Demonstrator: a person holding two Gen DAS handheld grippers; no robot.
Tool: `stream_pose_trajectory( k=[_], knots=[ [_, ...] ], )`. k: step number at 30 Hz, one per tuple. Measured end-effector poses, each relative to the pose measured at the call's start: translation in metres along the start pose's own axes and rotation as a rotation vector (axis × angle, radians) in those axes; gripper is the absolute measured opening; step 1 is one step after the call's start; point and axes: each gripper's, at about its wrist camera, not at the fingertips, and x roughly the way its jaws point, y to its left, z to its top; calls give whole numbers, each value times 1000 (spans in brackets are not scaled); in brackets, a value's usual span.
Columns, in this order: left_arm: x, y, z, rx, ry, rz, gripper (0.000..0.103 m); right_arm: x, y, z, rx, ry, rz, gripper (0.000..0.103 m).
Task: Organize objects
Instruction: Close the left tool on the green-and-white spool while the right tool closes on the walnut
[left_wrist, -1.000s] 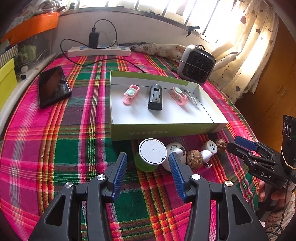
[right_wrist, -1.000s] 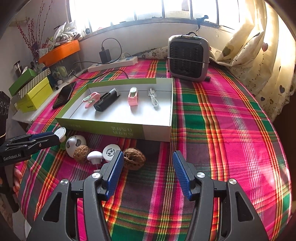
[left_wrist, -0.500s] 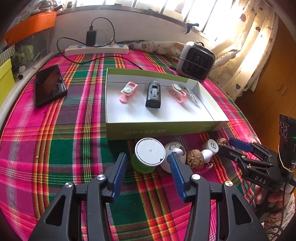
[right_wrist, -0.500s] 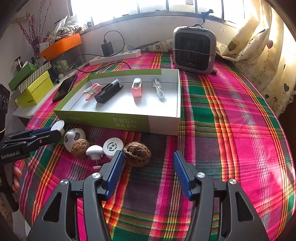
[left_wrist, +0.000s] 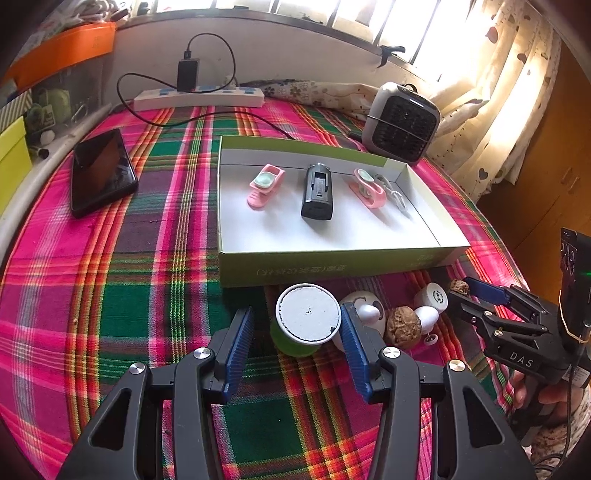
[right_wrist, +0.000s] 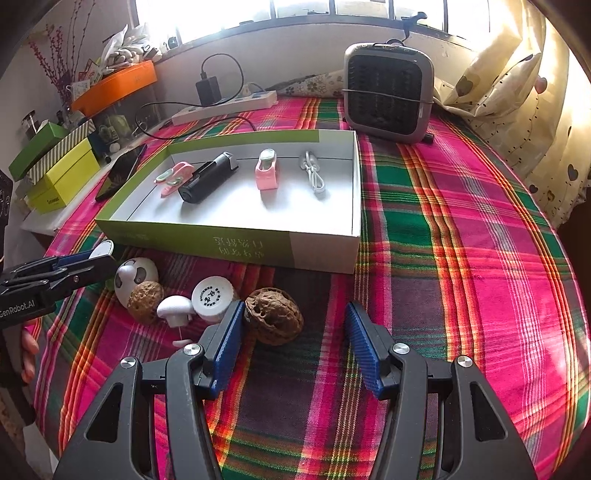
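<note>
On the plaid desk (left_wrist: 110, 295), near its front edge and just before the box (left_wrist: 332, 266), the green cup (left_wrist: 306, 321) stands between the fingers of the wide-open left gripper (left_wrist: 295, 332), while the open, empty right gripper (right_wrist: 293, 332) faces a walnut (right_wrist: 273, 315).

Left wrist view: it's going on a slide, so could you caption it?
Open left gripper straddles a green spool before the box.
</note>
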Motion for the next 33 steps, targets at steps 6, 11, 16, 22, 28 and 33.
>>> stream_pose_trajectory(
  k=[6,11,16,22,28,33],
  knots=[
    [3,3,0,-10,-1,15,46,3,2,2,-8,7,-8,56],
    [6,7,1,-11,-1,43,46,5,3,4,-15,11,-20,56],
    [6,8,2,-11,-4,44,46,5,4,4,-20,13,-29,56],
    [6,8,3,-15,-8,47,45,6,4,4,-22,13,-37,56],
    [6,8,2,-1,-9,65,39,6,3,4,-27,14,-41,56],
    [6,10,1,-9,-12,80,30,5,5,4,-29,11,-39,47]
  ],
)
